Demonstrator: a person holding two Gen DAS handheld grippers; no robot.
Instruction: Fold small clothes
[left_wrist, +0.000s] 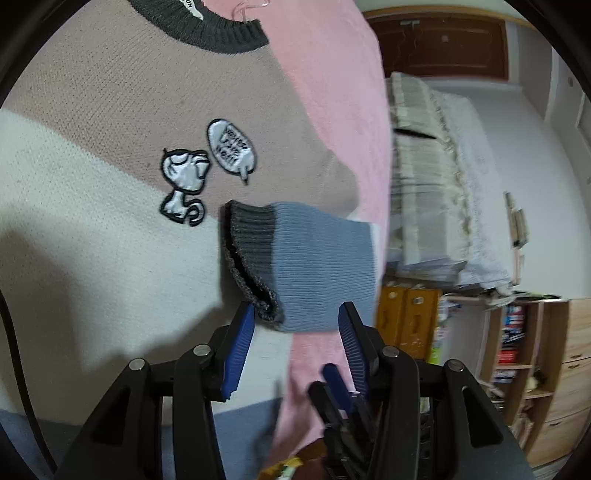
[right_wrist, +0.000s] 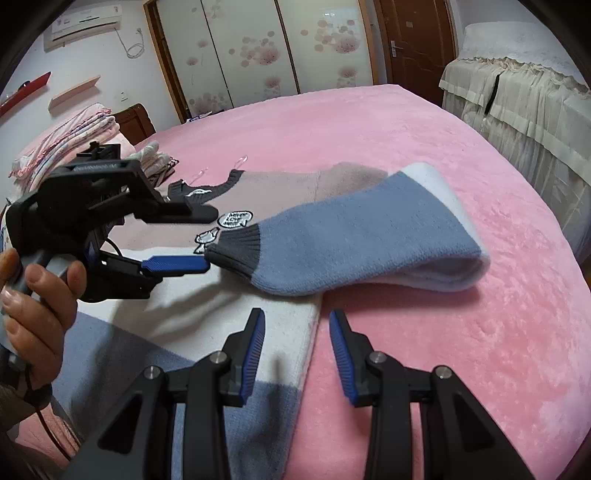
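Observation:
A small knit sweater (left_wrist: 92, 110) with tan, cream and blue bands and a cartoon patch (left_wrist: 184, 184) lies flat on the pink bed (right_wrist: 443, 147). Its blue sleeve (left_wrist: 317, 258) with a dark grey cuff (left_wrist: 247, 251) is folded across the body; it also shows in the right wrist view (right_wrist: 369, 236). My left gripper (left_wrist: 297, 317) is open, its fingertips just short of the cuff, and shows in the right wrist view (right_wrist: 184, 240). My right gripper (right_wrist: 297, 325) is open and empty, hovering over the sweater's side edge (right_wrist: 310, 332) below the sleeve.
A clear hanger (right_wrist: 221, 168) lies by the collar. Folded clothes (right_wrist: 74, 136) are stacked at the bed's far left. A lace-covered cabinet (right_wrist: 517, 110) stands right of the bed. Wardrobe doors (right_wrist: 258, 48) and a brown door (right_wrist: 413, 40) are behind.

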